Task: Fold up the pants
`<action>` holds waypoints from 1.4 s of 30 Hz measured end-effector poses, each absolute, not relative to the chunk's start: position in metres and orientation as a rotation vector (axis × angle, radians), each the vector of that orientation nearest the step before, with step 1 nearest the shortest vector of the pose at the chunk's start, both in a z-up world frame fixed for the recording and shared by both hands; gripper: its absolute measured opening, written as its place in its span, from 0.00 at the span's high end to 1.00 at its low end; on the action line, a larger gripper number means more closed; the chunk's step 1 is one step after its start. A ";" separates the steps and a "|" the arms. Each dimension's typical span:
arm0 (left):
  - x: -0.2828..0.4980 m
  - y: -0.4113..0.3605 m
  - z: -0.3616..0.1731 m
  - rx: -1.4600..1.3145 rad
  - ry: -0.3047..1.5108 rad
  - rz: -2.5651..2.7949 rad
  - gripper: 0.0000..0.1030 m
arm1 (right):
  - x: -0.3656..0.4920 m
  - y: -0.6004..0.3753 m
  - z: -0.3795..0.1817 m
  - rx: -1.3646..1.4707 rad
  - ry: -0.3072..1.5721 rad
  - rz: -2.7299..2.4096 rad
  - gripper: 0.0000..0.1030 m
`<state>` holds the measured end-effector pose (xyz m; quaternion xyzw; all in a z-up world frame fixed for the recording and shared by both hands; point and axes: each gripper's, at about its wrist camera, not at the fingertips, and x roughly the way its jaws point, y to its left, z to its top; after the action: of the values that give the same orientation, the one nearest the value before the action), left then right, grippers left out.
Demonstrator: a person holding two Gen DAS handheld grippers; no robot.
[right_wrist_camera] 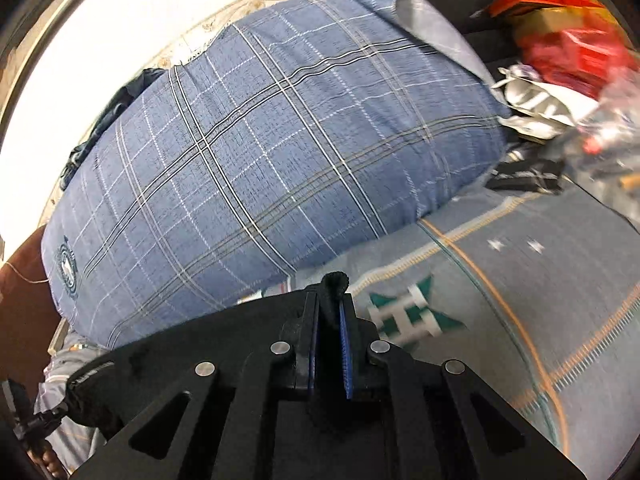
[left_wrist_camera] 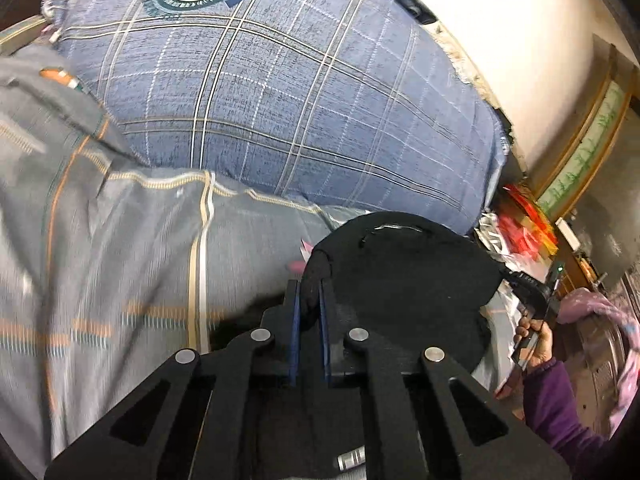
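Observation:
The black pants (left_wrist_camera: 404,280) hang bunched in front of my left gripper (left_wrist_camera: 310,284), which is shut on a fold of them above the grey bedsheet (left_wrist_camera: 120,264). In the right wrist view my right gripper (right_wrist_camera: 330,296) is shut on another black edge of the pants (right_wrist_camera: 335,284), which pokes up between the blue pads (right_wrist_camera: 345,344). More black cloth (right_wrist_camera: 100,392) trails off at the lower left. In the left wrist view the right gripper (left_wrist_camera: 528,292) and the hand holding it show at the right edge.
A big blue plaid pillow (left_wrist_camera: 280,92) lies just beyond both grippers against the white wall (left_wrist_camera: 500,40); it also fills the right wrist view (right_wrist_camera: 260,152). Red bags and clutter (right_wrist_camera: 568,52) sit at the bed's end. The bedsheet (right_wrist_camera: 520,280) spreads to the right.

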<state>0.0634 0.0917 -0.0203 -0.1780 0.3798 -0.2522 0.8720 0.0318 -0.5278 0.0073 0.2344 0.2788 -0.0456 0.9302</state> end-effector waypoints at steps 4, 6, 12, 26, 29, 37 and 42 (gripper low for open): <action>0.019 0.091 -0.043 -0.358 0.853 -0.520 0.94 | -0.019 -0.528 -0.002 0.459 0.573 -0.083 0.92; -0.001 0.087 -0.059 -0.313 0.905 -0.507 0.94 | -0.048 -0.529 -0.008 0.451 0.584 -0.079 0.92; -0.028 0.086 -0.101 -0.270 1.046 -0.484 0.94 | -0.113 -0.554 -0.037 0.528 0.780 -0.044 0.85; -0.035 0.079 -0.040 -0.274 0.793 -0.572 0.93 | -0.049 -0.501 -0.013 0.362 0.859 -0.058 0.56; -0.030 0.070 -0.040 -0.268 0.769 -0.596 0.88 | -0.023 -0.495 -0.029 0.363 0.903 -0.068 0.56; -0.020 0.067 -0.061 -0.186 0.804 -0.482 0.87 | -0.009 -0.475 -0.026 0.209 0.942 -0.140 0.93; -0.019 0.074 -0.061 -0.181 0.783 -0.467 0.87 | -0.002 -0.476 0.010 0.201 0.786 -0.179 0.93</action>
<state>-0.0187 0.0745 -0.0615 -0.0872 0.3773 -0.2253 0.8940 -0.0017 -0.4759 0.0102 0.0978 0.3818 -0.0868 0.9150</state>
